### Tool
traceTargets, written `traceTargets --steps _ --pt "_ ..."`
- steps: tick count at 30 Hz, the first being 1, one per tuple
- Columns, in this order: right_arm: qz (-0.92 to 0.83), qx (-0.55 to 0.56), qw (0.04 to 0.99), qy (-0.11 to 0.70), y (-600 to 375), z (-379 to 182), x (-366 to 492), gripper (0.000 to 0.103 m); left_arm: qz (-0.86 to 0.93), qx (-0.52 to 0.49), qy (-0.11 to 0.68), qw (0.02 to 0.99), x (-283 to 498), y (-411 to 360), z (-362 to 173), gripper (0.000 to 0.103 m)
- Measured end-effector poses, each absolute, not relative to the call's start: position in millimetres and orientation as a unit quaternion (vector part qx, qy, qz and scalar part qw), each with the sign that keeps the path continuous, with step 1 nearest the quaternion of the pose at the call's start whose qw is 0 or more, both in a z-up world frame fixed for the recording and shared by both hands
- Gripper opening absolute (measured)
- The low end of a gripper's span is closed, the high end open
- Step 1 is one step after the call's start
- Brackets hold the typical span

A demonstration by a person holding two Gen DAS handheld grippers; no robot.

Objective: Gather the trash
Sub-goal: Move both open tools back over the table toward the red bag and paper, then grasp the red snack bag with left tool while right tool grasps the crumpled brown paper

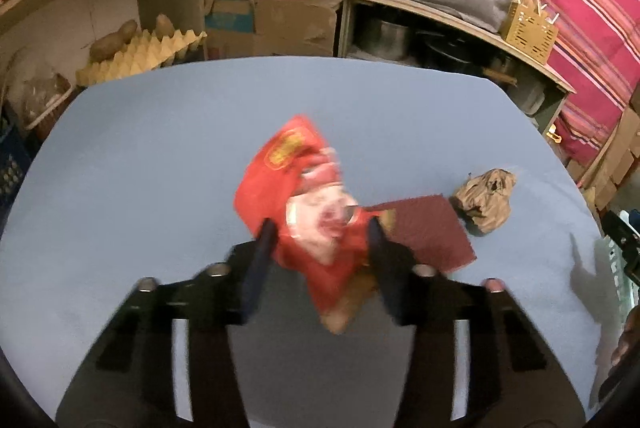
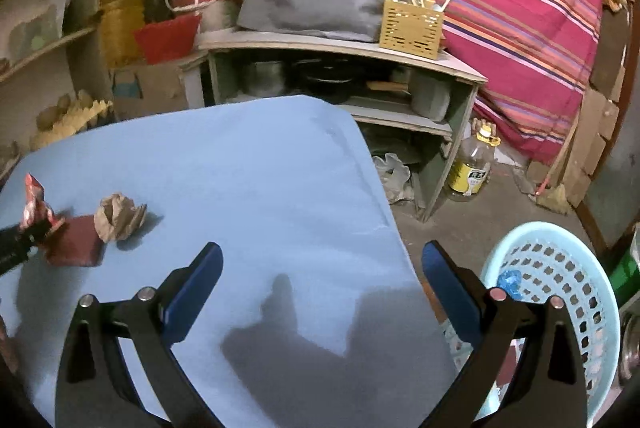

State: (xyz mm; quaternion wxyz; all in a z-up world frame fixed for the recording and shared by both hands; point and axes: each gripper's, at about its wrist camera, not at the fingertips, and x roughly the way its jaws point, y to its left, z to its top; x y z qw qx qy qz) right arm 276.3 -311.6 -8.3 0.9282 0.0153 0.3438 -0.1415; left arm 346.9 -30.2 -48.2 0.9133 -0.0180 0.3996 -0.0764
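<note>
- The left gripper (image 1: 322, 232) is reaching over the blue table (image 1: 160, 156), its two blue pads pressing on either side of a crumpled red snack wrapper (image 1: 296, 184), so it is grasping the wrapper; the picture is blurred there
- The wrapper is sitting near the middle of the table in the left wrist view, and at the far left edge in the right wrist view, poking up from the black fingers
- Just to the right of the wrapper, a flat dark red square piece (image 1: 428, 232) is lying on the table, partly tucked behind the left gripper's right finger
- Further right, a crumpled ball of brown paper (image 1: 486, 200) is resting on the table just beside the dark red piece
- The right gripper (image 2: 322, 278) is hanging over the table's right corner with its jaws spread wide and nothing between them, released
- On the floor at the far right, a pale blue perforated basket (image 2: 580, 288) is standing, with a bit of blue crumpled trash (image 2: 510, 282) showing inside it
</note>
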Motion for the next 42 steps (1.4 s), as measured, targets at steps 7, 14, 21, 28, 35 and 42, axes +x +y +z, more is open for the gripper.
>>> traceTargets --steps 7,14,21,28,35,42 --pt "-0.11 0.041 0.934 0.336 -297.7 -3.5 286.3 0.097 -0.058 -0.036 0.39 0.918 344.3 -5.5 -35.5 0.032" --pt "-0.067 0.035 0.934 0.349 -255.4 -8.7 306.6 0.097 -0.044 -0.047 0.381 0.922 343.3 21.3 -27.4 0.029" --pt "-0.036 0.012 0.929 0.368 -203.0 -12.2 324.4 0.097 -0.054 -0.047 0.391 0.918 349.4 36.9 -33.5 0.024" --pt "-0.019 -0.011 0.923 0.385 -162.9 -23.2 340.4 0.097 -0.052 -0.065 0.396 0.914 364.0 48.2 -37.0 0.041" --pt "-0.042 -0.028 0.922 0.385 -156.2 -28.7 350.5 0.097 -0.072 -0.051 0.395 0.915 373.6 42.0 -40.7 0.041" --pt "-0.048 -0.007 0.917 0.397 -170.9 -33.1 356.3 0.088 -0.091 -0.064 0.399 0.91 376.9 42.1 -41.1 0.019"
